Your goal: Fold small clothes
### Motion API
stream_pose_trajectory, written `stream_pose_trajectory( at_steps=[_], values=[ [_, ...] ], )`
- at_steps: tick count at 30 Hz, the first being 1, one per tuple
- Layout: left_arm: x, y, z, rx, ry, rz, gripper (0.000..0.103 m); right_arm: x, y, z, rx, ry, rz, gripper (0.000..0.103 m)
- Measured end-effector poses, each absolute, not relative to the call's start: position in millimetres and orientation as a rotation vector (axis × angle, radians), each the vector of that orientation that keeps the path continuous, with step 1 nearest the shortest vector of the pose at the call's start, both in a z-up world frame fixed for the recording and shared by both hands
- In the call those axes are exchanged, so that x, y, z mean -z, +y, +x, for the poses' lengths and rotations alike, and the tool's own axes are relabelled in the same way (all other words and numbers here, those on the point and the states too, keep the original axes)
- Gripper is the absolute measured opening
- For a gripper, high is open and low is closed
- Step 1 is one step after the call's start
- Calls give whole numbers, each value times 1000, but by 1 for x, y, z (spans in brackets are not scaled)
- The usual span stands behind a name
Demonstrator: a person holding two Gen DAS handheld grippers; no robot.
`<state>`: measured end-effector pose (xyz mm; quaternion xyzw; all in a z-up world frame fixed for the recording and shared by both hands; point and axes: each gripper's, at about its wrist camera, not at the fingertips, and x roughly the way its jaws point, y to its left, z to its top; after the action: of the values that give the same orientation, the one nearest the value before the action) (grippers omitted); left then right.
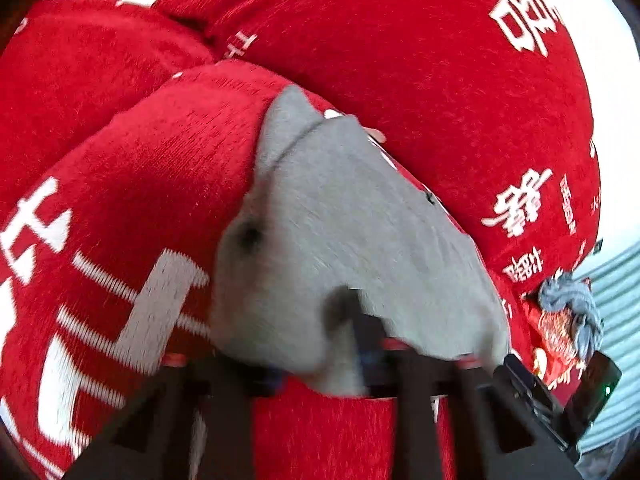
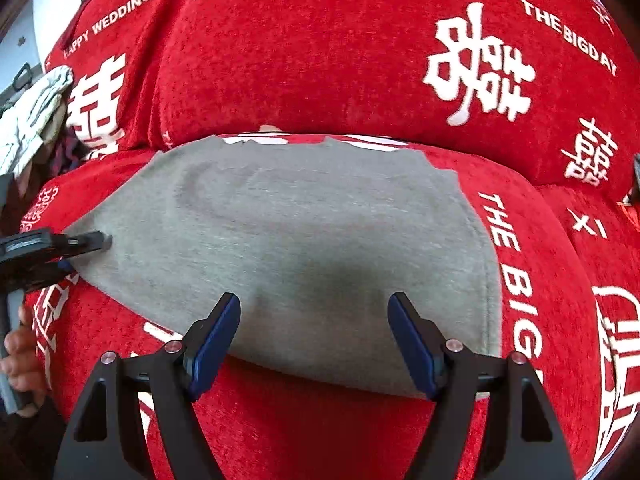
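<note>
- Nearest in the right wrist view, the right gripper hangs with its jaws spread wide, blue pads apart, over the near edge of the grey garment; nothing is pinched between them.
- The grey garment lies flat on the seat cushion of a red sofa, filling the middle of that view; its near hem runs from 8 o'clock to 4 o'clock, just short of the cushion's front.
- At 9 o'clock in that view the left gripper comes in sideways, its jaws pressed together on the garment's left corner; a hand grips the handle below it.
- In the left wrist view the left gripper is blurred, with grey cloth bunched over the jaws and lifted off the cushion.
- Open red cushion lies on the garment's right, printed "THE BIG DAY", and in a narrow strip along the front.
- Behind the garment, at 12 o'clock, the back cushions rise right at its far edge, closing off that side.
- At 4 o'clock in the left wrist view a crumpled blue-grey cloth sits at the sofa's end.
- At 10 o'clock in the right wrist view, pale bundled fabric sits beyond the sofa arm.
</note>
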<state>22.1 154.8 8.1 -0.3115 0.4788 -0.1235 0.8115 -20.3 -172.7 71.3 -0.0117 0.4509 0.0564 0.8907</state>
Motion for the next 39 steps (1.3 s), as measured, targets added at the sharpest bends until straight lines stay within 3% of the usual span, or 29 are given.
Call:
stream_pose_trajectory(
  at_steps=[10, 22, 25, 28, 31, 35, 39],
  values=[
    [-12, 159, 22, 307, 929, -657, 11, -84, -114, 76, -268, 1026, 86, 79],
    [-19, 147, 17, 241, 914, -524, 11, -18, 33, 214, -372, 1332, 158, 80],
    [-22, 141, 17, 219, 912, -487, 11, -4, 59, 224, -330, 1345, 69, 87],
    [-24, 137, 16, 201, 910, -458, 11, 3, 84, 224, -306, 1341, -86, 88],
    [-26, 136, 15, 189, 910, -445, 11, 10, 105, 213, -287, 1304, -313, 73],
    [-28, 133, 16, 173, 913, -426, 11, 3, 85, 217, -286, 1292, -246, 31],
    [-33, 124, 13, 148, 913, -381, 10, -3, 58, 221, -352, 1303, -104, 24]
  ],
)
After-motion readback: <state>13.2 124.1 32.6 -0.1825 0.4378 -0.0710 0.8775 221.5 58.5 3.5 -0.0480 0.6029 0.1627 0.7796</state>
